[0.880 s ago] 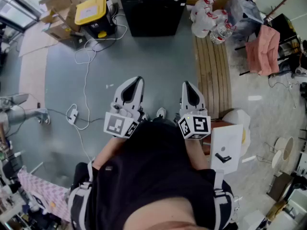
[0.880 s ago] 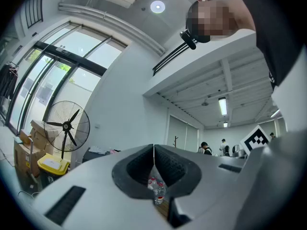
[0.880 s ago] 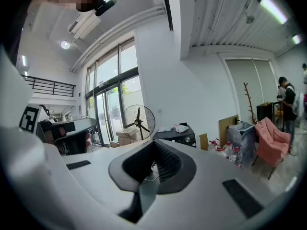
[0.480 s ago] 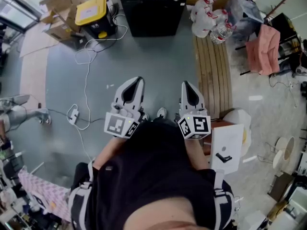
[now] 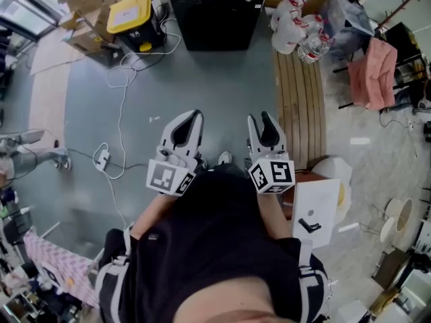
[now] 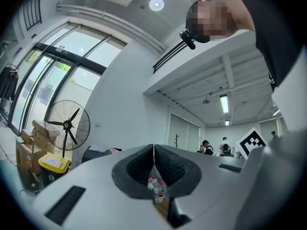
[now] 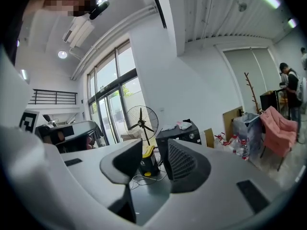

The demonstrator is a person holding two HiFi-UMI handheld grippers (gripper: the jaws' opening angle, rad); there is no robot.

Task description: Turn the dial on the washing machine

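Right gripper (image 5: 258, 117) far from washing machine (image 5: 215, 12)

1. One washing machine (image 5: 215, 12), at twelve o'clock.
2. Two grippers: left gripper (image 5: 193, 115) and right gripper (image 5: 259, 118), side by side at centre.
3. One yellow-lidded box (image 5: 128, 13), at eleven o'clock.
4. One standing fan (image 7: 140, 121).
5. One pink chair (image 5: 374, 73), at two o'clock.
6. Water bottles (image 5: 300, 36), at one o'clock: clustered too tightly to count.

Cluttered lab, floor cables (image 5: 121, 106), standing fan (image 7: 142, 123)
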